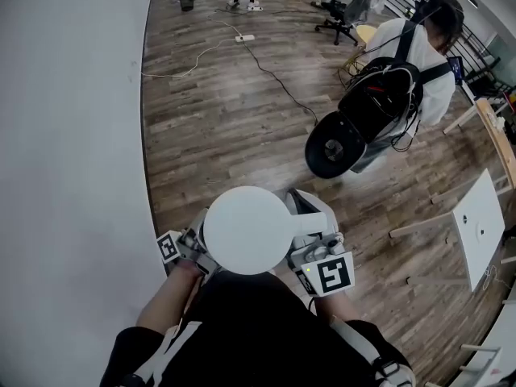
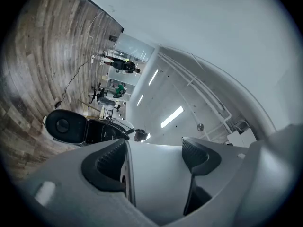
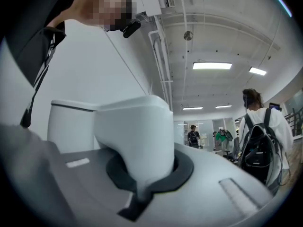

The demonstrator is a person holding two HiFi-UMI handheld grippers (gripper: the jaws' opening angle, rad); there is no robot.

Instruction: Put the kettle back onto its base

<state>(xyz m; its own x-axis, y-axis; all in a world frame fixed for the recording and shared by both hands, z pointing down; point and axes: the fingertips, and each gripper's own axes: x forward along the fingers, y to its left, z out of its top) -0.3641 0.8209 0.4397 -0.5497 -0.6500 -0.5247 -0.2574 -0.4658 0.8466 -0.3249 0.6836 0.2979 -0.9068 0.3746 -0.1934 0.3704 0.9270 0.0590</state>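
A white kettle [image 1: 246,230] with a round flat lid is held up close in front of my body, over the wooden floor. My left gripper [image 1: 197,248] clasps the kettle's body [image 2: 156,174] from the left, its jaws spread wide with both black pads [image 2: 108,161] against the white wall. My right gripper [image 1: 310,244] is shut on the kettle's handle [image 3: 137,136], which passes down between its jaws; the body [image 3: 71,126] shows behind it. No kettle base shows in any view.
A white wall [image 1: 64,135] runs along the left. Ahead on the right, a person with a black backpack [image 1: 403,79] stands on the wooden floor [image 1: 226,119] beside a black round seat-like thing [image 1: 334,145]. A cable [image 1: 274,75] crosses the floor. A white table [image 1: 480,224] stands right.
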